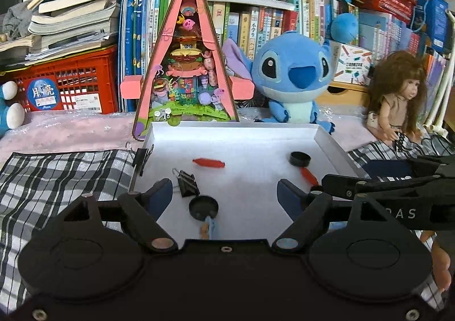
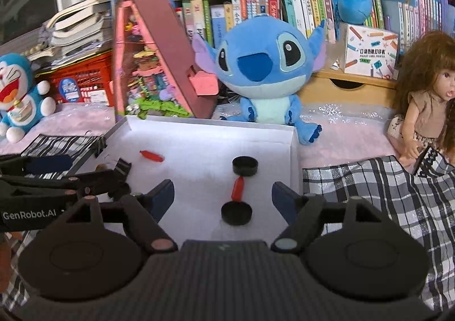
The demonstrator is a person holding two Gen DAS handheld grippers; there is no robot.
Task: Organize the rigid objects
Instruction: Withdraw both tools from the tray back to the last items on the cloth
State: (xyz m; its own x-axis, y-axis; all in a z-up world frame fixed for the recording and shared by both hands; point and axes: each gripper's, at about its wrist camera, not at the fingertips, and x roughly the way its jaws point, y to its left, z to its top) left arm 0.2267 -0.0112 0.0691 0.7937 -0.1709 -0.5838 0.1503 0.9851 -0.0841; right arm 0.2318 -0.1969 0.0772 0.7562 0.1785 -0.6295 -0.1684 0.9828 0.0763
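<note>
A white shallow box (image 1: 327, 137) (image 2: 293, 150) holds small items. In the left wrist view a black binder clip (image 1: 187, 185), a black cap (image 1: 203, 207), a second black cap (image 1: 299, 158) and two red pieces (image 1: 208, 162) (image 1: 309, 176) lie in it. My left gripper (image 1: 224, 193) is open and empty over the near black cap. In the right wrist view my right gripper (image 2: 223, 194) is open and empty over a black cap (image 2: 236, 213), with a red piece (image 2: 237, 189) and another cap (image 2: 244, 166) beyond.
A pink triangular toy house (image 1: 184, 65), a blue plush (image 1: 293, 76) and a doll (image 1: 398, 99) stand behind the box. Books and a red crate (image 1: 71, 82) line the back. Checked cloth (image 1: 57, 179) lies on both sides. Another binder clip (image 1: 142, 157) grips the box's left wall.
</note>
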